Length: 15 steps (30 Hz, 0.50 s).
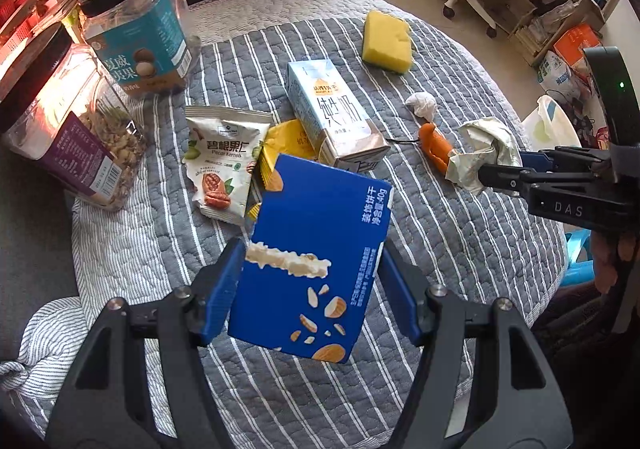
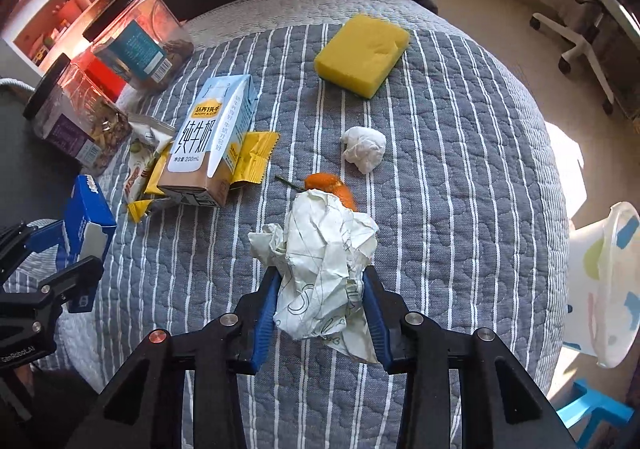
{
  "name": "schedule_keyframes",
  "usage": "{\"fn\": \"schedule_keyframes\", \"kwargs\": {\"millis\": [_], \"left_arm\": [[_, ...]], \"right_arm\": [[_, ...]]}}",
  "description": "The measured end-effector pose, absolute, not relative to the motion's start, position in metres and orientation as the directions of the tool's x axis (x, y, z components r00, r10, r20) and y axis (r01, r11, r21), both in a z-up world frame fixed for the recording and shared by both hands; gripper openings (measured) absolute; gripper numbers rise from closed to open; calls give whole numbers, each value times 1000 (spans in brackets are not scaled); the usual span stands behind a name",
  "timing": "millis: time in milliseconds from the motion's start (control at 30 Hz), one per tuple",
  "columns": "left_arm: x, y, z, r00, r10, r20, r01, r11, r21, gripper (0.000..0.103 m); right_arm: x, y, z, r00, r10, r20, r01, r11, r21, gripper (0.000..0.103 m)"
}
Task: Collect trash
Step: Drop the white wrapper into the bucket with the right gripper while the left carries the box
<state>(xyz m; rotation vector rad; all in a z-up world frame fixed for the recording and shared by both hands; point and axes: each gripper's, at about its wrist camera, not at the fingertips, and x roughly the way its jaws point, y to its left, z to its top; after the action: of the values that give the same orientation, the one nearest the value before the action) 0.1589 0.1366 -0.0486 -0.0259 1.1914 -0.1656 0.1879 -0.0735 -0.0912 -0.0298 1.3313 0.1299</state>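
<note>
Above the striped quilt [image 2: 460, 169], right gripper [image 2: 322, 301] clamps crumpled paper [image 2: 324, 249]

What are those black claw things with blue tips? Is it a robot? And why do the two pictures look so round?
No robot: a person holds a grabbing tool in each hand, each carrying a wide-angle camera that bends the picture. One picture looks along the left tool, which squeezes a blue cardboard snack box. The other looks along the right tool, squeezing a crumpled ball of white paper. On the grey striped quilted cloth lie a yellow sponge, a milk carton, a small white tissue wad, an orange peel piece, yellow wrappers, a nut packet and two clear plastic jars.
</note>
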Motion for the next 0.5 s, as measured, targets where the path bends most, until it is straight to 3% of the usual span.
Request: {"fn": "schedule_keyframes", "kwargs": {"millis": [500], "left_arm": [[178, 8, -27, 378, -213, -901, 320, 943, -89, 68]], "right_arm": [[149, -243, -27, 341, -17, -940, 180, 983, 47, 41]]}}
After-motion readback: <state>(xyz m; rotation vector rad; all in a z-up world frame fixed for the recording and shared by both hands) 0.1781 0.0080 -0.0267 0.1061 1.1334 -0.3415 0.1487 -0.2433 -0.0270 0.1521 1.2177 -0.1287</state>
